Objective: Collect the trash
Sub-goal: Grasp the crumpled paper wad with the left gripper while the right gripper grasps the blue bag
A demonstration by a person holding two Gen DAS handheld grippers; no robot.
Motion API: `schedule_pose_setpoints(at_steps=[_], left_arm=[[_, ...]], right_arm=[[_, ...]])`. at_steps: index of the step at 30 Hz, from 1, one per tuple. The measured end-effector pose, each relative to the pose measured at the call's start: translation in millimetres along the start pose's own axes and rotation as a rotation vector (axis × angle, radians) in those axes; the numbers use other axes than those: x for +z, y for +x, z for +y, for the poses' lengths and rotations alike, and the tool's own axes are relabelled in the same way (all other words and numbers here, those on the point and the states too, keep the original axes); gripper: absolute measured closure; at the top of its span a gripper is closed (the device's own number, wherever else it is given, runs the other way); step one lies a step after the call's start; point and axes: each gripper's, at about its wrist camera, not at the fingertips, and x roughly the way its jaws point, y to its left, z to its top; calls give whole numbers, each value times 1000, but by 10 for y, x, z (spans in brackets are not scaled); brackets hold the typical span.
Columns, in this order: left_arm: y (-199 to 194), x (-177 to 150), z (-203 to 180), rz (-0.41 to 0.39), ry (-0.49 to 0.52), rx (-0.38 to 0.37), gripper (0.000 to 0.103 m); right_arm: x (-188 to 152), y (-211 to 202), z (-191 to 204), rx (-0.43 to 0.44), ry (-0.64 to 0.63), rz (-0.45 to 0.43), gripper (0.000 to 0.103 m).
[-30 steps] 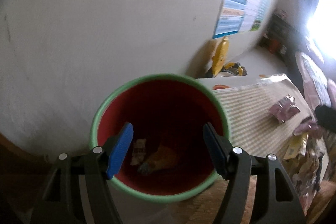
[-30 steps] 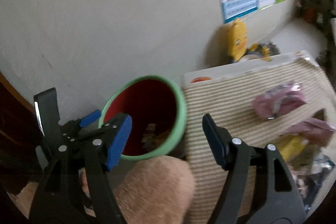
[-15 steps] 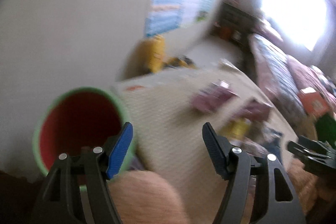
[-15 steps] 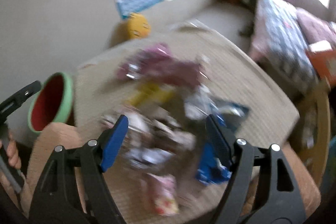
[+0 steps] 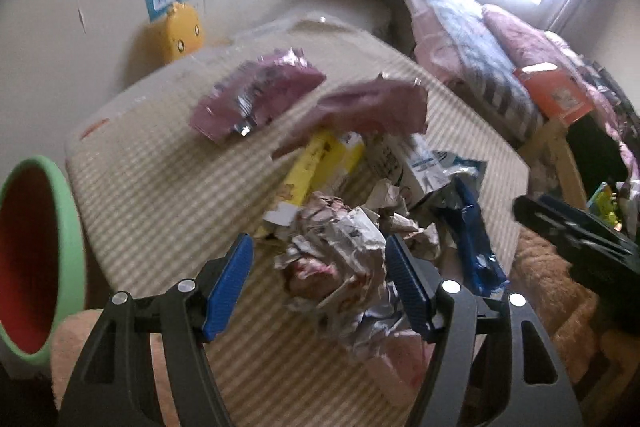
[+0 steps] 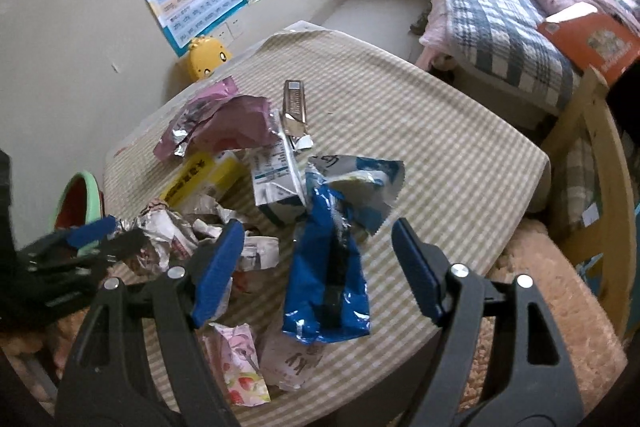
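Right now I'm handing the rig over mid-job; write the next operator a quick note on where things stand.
Left gripper: open, empty, over the crumpled wrapper.
Right gripper: open, empty, over the blue wrapper.
Trash lies in a pile on the striped table: pink wrappers, yellow box, white carton, strawberry wrapper.
The bin stands off the table's left edge; its contents can't be seen from here.
Done: nothing in hand.
Left: grip the crumpled and blue wrappers, drop them in the bin, then clear the rest.
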Motion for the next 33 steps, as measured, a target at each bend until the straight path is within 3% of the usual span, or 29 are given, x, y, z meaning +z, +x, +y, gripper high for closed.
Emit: schedule_pose_setpoints(at_steps=[3,4,6,9,22,27,33], left_arm=[[157,20,-60,21,-9,11,42],[201,18,-74,32,-10,5,55],[225,3,-85,40,-11,3,57],[153,-28,-74,30,-3,-9,69],[-677,-64,245,-177,-61,52,69],[-738,-81,360,-179,-89,46,69],[-679,-137,346,-158,-96,22,68]], right_arm=[[-9,2,-45,10,12,1,29],[-12,9,-54,11,14,3,29],[-14,27,-77,14,22,11,29],[-14,67,-99,17,33,28,27],[-61,261,40,-19,-24,96,25],[-82,441,-93,-41,47,171,22],[-139,647,-209,-3,129,249,22]])
